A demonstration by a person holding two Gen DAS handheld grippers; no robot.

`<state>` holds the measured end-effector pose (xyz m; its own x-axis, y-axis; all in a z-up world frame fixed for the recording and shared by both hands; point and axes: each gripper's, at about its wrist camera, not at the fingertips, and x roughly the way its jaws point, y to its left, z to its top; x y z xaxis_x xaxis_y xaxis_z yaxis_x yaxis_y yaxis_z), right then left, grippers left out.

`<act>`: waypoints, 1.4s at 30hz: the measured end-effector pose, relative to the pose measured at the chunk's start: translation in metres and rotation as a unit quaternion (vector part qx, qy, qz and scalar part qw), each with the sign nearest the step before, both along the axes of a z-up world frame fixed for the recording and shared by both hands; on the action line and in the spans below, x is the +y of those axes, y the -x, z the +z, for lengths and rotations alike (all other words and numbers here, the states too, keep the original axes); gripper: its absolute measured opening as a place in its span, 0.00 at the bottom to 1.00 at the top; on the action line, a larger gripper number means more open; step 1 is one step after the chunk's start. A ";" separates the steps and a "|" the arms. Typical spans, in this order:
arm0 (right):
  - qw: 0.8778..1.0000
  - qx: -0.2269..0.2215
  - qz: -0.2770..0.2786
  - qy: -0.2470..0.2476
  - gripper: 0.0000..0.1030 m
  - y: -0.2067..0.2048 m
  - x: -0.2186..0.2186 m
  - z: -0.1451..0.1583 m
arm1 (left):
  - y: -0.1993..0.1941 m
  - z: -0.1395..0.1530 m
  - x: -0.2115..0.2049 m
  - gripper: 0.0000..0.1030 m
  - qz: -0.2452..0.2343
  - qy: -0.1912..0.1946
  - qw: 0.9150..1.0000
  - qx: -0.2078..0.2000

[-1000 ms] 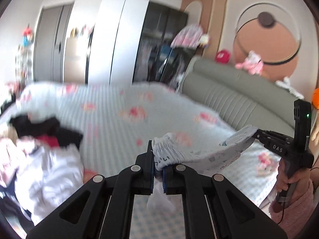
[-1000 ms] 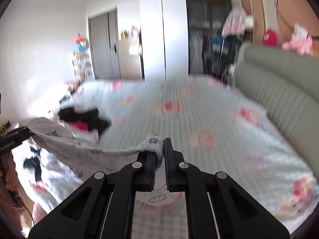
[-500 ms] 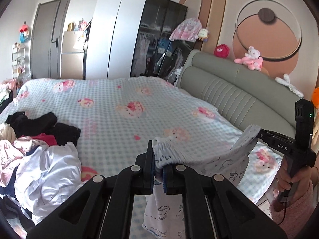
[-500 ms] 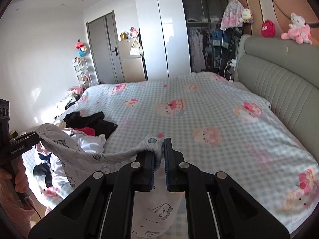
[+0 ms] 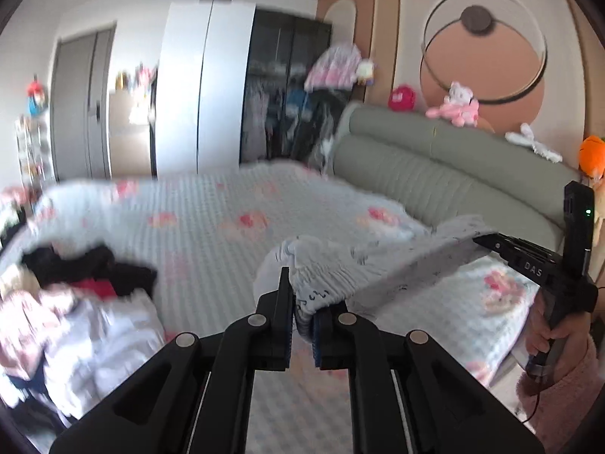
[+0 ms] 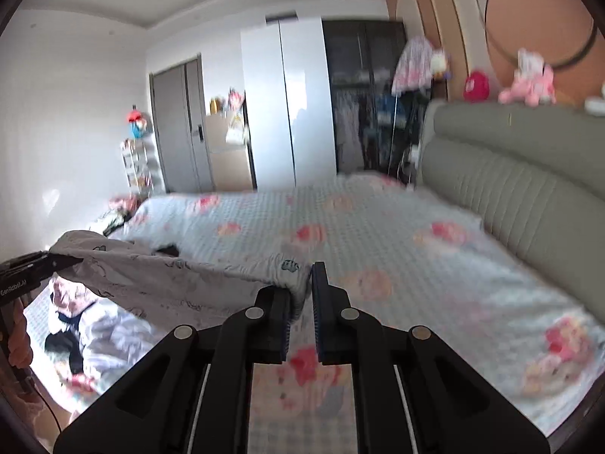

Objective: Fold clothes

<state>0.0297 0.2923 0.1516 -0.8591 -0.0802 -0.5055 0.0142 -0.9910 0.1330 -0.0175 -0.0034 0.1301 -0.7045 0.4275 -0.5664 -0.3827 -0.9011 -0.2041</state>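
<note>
A pale garment (image 5: 378, 265) printed with small dark cartoons is stretched between my two grippers over the bed. In the left wrist view my left gripper (image 5: 302, 302) has its gathered elastic edge between the pads, and the jaws are opening slightly with the cloth still pinched. My right gripper (image 5: 487, 240) holds the far end at the right, with a hand (image 5: 544, 336) on its handle. In the right wrist view my right gripper (image 6: 302, 283) is shut on a corner of the garment (image 6: 170, 280). My left gripper (image 6: 64, 261) holds the other end at the left edge.
The bed (image 5: 208, 227) has a light checked cover with pink cartoon prints. A pile of loose clothes (image 5: 75, 321) lies at its near left, also seen as the pile (image 6: 98, 333). A green padded headboard (image 5: 435, 174) with plush toys runs along the right. Wardrobes stand behind.
Both grippers have dropped toward the bed. The garment, which hung down in a sag half a second ago, is now pulled out flatter between them. Both views are blurred by motion.
</note>
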 end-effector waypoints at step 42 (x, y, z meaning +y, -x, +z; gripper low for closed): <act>0.966 -0.230 0.106 0.056 0.08 0.000 -0.047 -0.183 | 0.027 -0.149 0.078 0.05 -0.023 0.053 0.990 -0.131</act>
